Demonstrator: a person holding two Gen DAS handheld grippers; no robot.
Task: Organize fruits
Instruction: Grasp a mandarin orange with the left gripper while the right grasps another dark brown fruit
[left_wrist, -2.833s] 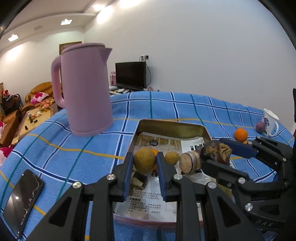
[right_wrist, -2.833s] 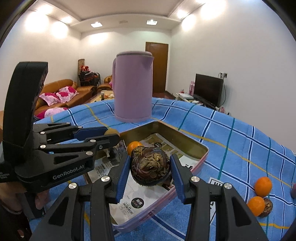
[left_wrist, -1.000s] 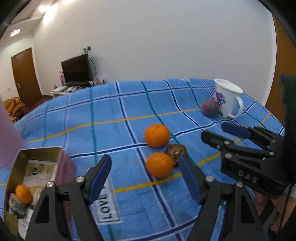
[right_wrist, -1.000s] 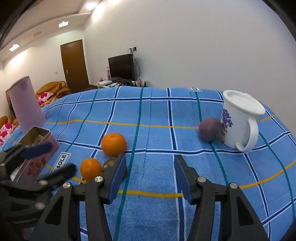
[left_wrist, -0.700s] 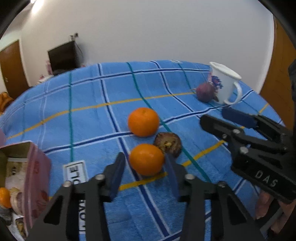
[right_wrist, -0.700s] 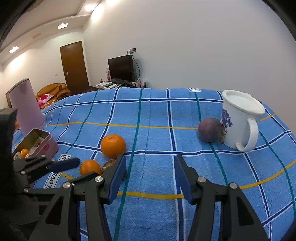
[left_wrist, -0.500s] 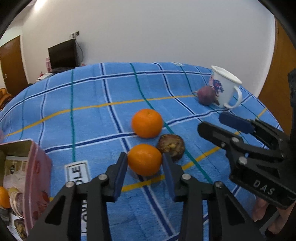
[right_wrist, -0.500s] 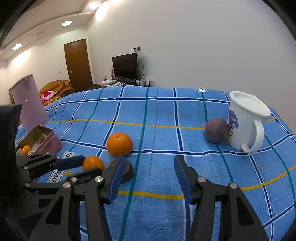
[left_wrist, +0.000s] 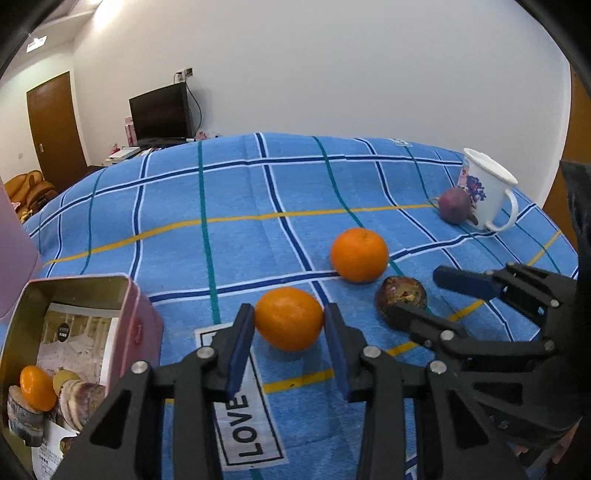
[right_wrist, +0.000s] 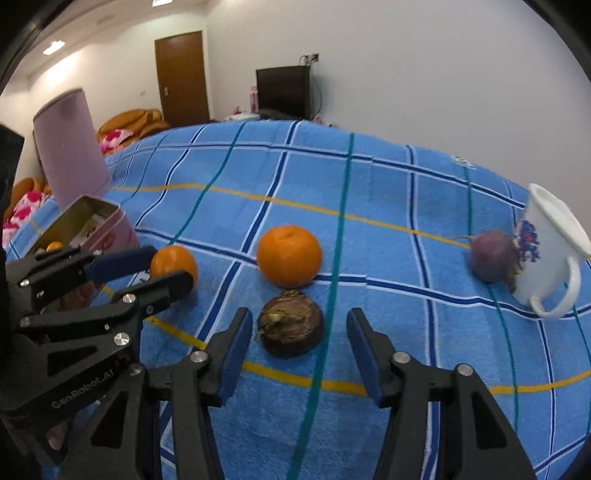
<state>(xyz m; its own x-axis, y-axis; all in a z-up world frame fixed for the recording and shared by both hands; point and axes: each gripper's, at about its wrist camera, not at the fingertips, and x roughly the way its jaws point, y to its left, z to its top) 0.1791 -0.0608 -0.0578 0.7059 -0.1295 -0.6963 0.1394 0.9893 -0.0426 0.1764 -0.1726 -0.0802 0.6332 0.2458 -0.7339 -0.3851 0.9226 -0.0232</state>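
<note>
Fingers first: the left gripper (left_wrist: 289, 326) is clamped on the near orange (left_wrist: 289, 318), both pads pressing its sides. The right gripper (right_wrist: 300, 338) is closing around the brown fruit (right_wrist: 290, 324), pads not touching yet. Risk I see: the round orange squirting out on the lift, or the right fingers nudging the brown one into the far orange (right_wrist: 289, 255). Further out, a purple fruit (right_wrist: 493, 255) leans on the mug (right_wrist: 550, 254), and the tin (left_wrist: 83, 291) sits left on the blue cloth (left_wrist: 229, 206) over the desk.
</note>
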